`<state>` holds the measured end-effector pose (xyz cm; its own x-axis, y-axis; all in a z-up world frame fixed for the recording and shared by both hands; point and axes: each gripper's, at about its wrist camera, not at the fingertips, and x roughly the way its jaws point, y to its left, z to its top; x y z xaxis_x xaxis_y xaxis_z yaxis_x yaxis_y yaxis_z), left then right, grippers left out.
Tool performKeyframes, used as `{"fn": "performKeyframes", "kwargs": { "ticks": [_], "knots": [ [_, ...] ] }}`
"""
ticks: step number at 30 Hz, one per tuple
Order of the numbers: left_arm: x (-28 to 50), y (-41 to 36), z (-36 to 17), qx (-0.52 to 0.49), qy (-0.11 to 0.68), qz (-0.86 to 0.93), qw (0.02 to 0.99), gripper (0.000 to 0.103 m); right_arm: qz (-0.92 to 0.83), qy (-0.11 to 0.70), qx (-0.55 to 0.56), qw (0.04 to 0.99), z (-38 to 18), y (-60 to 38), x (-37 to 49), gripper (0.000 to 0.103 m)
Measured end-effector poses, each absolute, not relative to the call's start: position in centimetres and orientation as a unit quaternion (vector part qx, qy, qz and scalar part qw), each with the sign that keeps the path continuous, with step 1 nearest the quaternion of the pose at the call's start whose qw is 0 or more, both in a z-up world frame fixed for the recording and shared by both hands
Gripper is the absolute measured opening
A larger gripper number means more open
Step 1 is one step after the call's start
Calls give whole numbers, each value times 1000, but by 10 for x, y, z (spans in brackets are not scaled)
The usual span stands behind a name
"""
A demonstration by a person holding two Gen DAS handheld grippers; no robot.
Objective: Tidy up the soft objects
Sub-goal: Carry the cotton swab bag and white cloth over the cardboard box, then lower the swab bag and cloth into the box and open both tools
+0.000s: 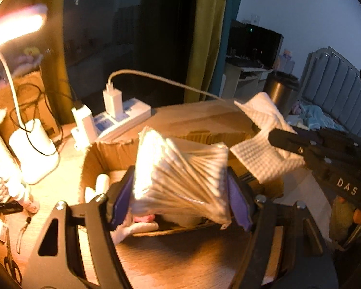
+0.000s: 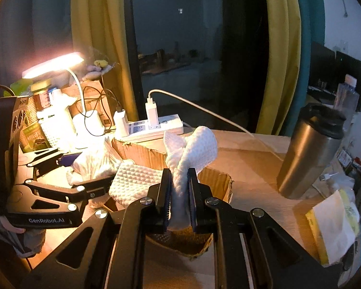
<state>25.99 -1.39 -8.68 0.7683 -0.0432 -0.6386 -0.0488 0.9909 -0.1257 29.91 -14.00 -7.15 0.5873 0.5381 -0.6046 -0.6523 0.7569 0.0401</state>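
a wooden tabletop (image 2: 257, 180) carries a torn brown cardboard box (image 2: 219, 180), a white power strip (image 2: 156, 127) at the back edge, a steel tumbler (image 2: 308, 154) toward the right edge.

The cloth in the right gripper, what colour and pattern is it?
White, with a waffle texture; the right wrist view shows it best.

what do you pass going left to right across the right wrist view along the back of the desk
desk lamp → black charger → white charger on the power strip → white textured cloth held in the right gripper → steel tumbler → clear plastic bottle
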Motion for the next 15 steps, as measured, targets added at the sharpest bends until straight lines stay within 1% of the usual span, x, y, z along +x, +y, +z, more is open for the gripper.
{"fn": "performKeyframes", "kwargs": {
  "ticks": [15],
  "knots": [
    [289, -14, -132, -70, 395, 4, 916, 72, 351, 356, -100, 860, -119, -116, 324, 14]
  ]
}}
